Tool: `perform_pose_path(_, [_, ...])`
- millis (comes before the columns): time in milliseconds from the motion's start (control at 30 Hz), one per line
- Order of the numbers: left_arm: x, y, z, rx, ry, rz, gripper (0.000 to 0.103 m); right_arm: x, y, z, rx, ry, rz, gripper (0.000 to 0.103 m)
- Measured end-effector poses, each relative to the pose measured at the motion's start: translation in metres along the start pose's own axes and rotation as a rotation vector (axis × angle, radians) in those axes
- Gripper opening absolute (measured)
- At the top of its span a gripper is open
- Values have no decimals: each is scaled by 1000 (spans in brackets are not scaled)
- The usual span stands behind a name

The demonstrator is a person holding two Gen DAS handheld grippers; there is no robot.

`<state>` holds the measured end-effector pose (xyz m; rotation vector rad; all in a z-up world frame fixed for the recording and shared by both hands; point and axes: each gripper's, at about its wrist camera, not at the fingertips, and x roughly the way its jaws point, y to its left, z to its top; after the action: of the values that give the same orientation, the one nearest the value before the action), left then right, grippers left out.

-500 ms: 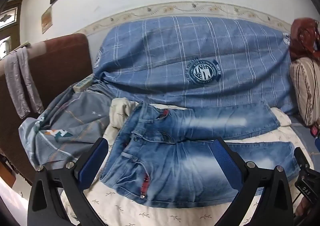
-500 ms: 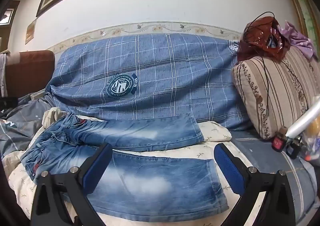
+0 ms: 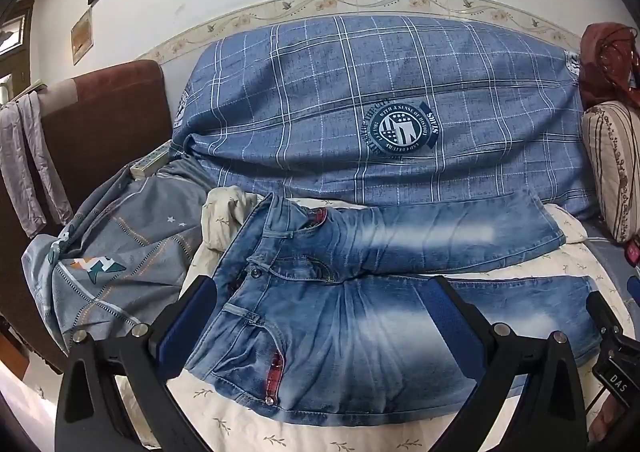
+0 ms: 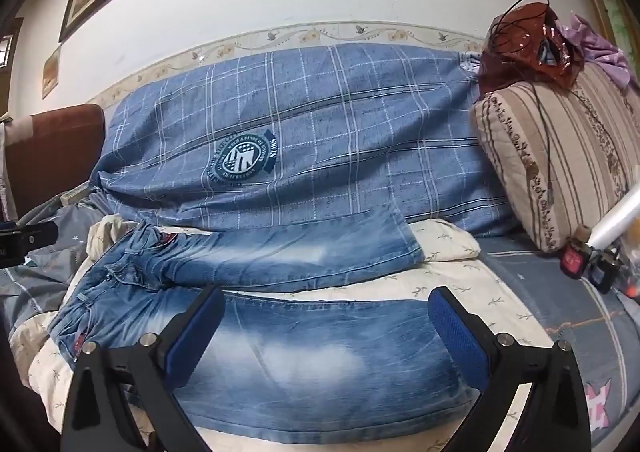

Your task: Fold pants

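Faded blue jeans (image 3: 360,312) lie flat on a cream leaf-print quilt (image 3: 248,424), waistband to the left, two legs spread apart toward the right. My left gripper (image 3: 320,320) hovers wide open above the waist and near thigh, with nothing between its blue pads. In the right wrist view the jeans (image 4: 312,356) stretch across the bed, and my right gripper (image 4: 324,328) stands wide open over the near leg, close to its hem. The far leg (image 4: 304,248) reaches up to the blue cushion.
A large blue checked cushion (image 3: 360,111) leans against the wall behind the jeans. A grey patterned sheet (image 3: 120,252) is bunched at the left by a brown headboard (image 3: 100,119). A striped pillow (image 4: 560,155) with red fabric on top sits at the right.
Both views show the jeans a little lower and nearer than half a second ago; the shift is slight. Both grippers stay wide open.
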<state>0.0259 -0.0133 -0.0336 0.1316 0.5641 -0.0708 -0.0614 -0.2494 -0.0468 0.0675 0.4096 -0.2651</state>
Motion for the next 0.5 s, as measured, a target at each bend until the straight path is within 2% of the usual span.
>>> perform_pose_path(500, [3, -3, -8, 10, 18, -1, 103, -1, 10, -7, -35, 23, 16, 103])
